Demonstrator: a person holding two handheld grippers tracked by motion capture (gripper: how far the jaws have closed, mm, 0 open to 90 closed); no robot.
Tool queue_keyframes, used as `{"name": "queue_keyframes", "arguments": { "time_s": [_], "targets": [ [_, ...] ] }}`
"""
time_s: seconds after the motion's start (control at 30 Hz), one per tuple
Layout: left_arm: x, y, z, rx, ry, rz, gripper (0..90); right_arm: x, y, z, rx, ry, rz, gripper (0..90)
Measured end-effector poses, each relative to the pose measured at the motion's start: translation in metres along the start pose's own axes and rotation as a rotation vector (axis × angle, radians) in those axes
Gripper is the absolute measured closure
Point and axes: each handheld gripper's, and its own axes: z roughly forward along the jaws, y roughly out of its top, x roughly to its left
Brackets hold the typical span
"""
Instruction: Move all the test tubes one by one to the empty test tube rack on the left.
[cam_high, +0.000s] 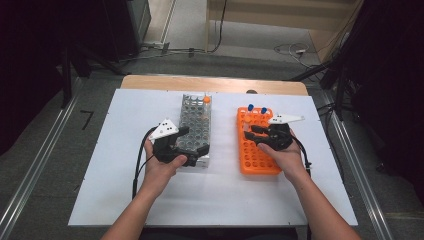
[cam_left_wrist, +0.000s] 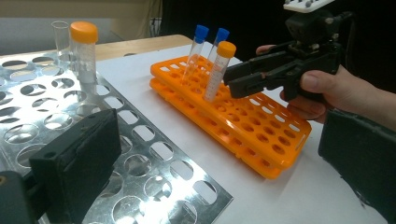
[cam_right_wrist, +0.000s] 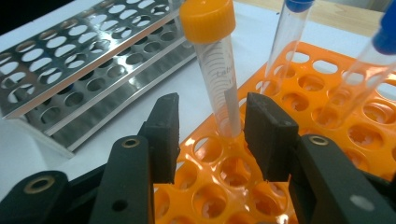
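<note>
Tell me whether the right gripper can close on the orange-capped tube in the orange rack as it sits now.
Probably yes. The right gripper is open with its fingers on either side of the orange-capped tube, which stands in the orange rack. Nothing sits between fingers and tube; the blue-capped tubes stand farther back.

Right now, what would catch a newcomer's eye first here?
The orange rack on the white table, right of a steel rack. The right gripper has its jaws open around an orange-capped tube standing in the orange rack, beside two blue-capped tubes. The left gripper rests at the steel rack's near end.
</note>
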Motion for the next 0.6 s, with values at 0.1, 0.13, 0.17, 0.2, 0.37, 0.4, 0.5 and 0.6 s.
{"name": "queue_keyframes", "arguments": {
  "time_s": [0.1,0.13,0.17,0.2,0.37,0.4,0.5,0.6],
  "targets": [
    [0.001,0.000,-0.002,0.000,0.003,-0.001,0.0,0.001,0.004,0.008,0.021,-0.008,-0.003,55.8],
    [0.001,-0.001,-0.002,-0.004,0.002,-0.004,0.0,0.001,0.005,0.011,0.033,-0.016,-0.004,56.6],
    [0.001,-0.001,-0.003,-0.003,0.004,-0.004,0.0,0.000,0.006,0.016,0.049,-0.023,0.002,59.0],
    [0.002,-0.001,-0.003,-0.002,0.005,-0.003,0.0,-0.001,0.007,0.018,0.057,-0.034,0.005,60.0],
    [0.002,-0.001,-0.003,-0.002,0.008,-0.003,0.0,-0.002,0.009,0.023,0.093,-0.057,0.007,65.6],
    [0.002,-0.001,-0.003,-0.002,0.008,-0.003,0.0,-0.002,0.009,0.023,0.093,-0.057,0.007,65.6],
    [0.000,-0.001,-0.001,0.002,0.006,0.000,0.0,0.000,0.010,0.026,0.114,-0.088,-0.028,70.9],
    [-0.001,-0.001,-0.001,0.000,0.008,0.005,0.0,0.000,0.010,0.025,0.103,-0.103,-0.033,72.7]
  ]
}}
